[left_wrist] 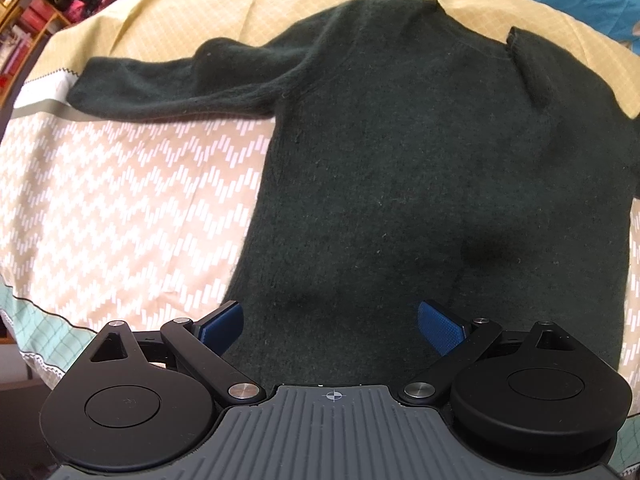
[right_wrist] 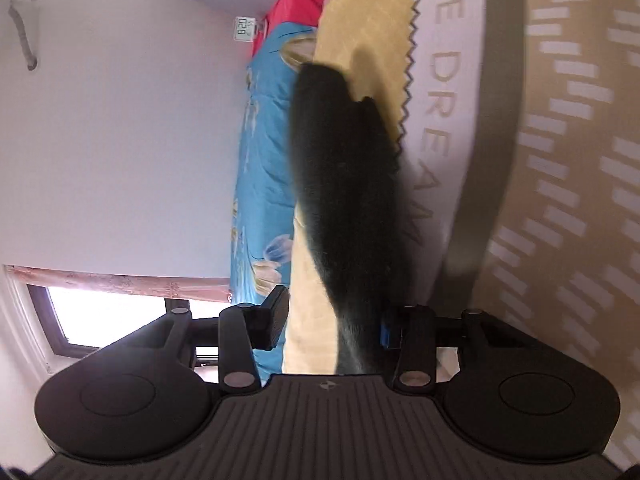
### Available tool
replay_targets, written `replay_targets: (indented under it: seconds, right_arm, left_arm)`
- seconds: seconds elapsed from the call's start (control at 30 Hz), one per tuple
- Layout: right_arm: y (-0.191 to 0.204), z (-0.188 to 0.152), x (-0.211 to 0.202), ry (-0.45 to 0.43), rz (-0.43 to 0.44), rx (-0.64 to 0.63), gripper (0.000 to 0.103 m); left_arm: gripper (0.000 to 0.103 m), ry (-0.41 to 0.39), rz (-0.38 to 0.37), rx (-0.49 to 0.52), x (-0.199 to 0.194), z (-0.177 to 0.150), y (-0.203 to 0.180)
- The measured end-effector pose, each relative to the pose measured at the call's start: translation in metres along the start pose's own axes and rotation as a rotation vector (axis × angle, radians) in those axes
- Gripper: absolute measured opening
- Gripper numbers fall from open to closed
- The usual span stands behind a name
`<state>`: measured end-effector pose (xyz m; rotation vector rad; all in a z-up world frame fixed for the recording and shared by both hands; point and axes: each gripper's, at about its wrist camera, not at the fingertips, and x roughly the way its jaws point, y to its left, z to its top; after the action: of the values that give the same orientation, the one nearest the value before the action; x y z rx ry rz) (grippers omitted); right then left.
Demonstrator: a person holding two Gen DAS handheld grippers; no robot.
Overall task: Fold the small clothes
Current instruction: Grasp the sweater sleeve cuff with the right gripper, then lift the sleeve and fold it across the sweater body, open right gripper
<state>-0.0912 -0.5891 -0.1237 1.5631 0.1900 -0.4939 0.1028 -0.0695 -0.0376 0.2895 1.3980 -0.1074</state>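
Observation:
A dark green knitted sweater [left_wrist: 420, 152] lies flat on the bed, one sleeve [left_wrist: 160, 88] stretched out to the left and the other folded in over the top right shoulder. My left gripper [left_wrist: 330, 328] hangs open just above the hem, blue pads wide apart, nothing between them. In the right wrist view, which is rolled sideways, a long dark strip of the sweater [right_wrist: 344, 184] runs between the fingers of my right gripper [right_wrist: 332, 326]. It lies against the right pad. Yellow sheet shows in the gap beside the left pad, so this gripper is open.
The bed wears a patterned sheet [left_wrist: 120, 200] with a yellow part, a white lettered band [right_wrist: 444, 100] and a beige zigzag part. A blue flowered quilt [right_wrist: 264, 184] lies along the far side by a white wall. Shelves with red clothes stand at the far left [left_wrist: 48, 4].

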Motion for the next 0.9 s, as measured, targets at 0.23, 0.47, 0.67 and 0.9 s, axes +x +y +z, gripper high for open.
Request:
replay_targets:
  seconds: [0.23, 0.47, 0.67, 0.9]
  right_arm:
    - [0.027, 0.005, -0.016, -0.112, -0.104, -0.138, 0.009]
    - [0.006, 0.017, -0.052, -0.146, -0.317, -0.245, 0.017]
    - [-0.002, 0.038, -0.06, -0.228, -0.177, -0.048, 0.052]
    - [0.004, 0.053, -0.064, -0.213, -0.039, -0.018, 0.054]
  left_arm:
    - [0.103, -0.008, -0.004, 0.036, -0.003, 0.007, -0.012]
    - [0.103, 0.0, -0.017, 0.036, 0.005, 0.009, -0.01]
    - [0.103, 0.012, -0.009, 0.023, 0.009, 0.008, -0.006]
    - [0.103, 0.025, -0.012, -0.008, 0.012, 0.006, 0.0]
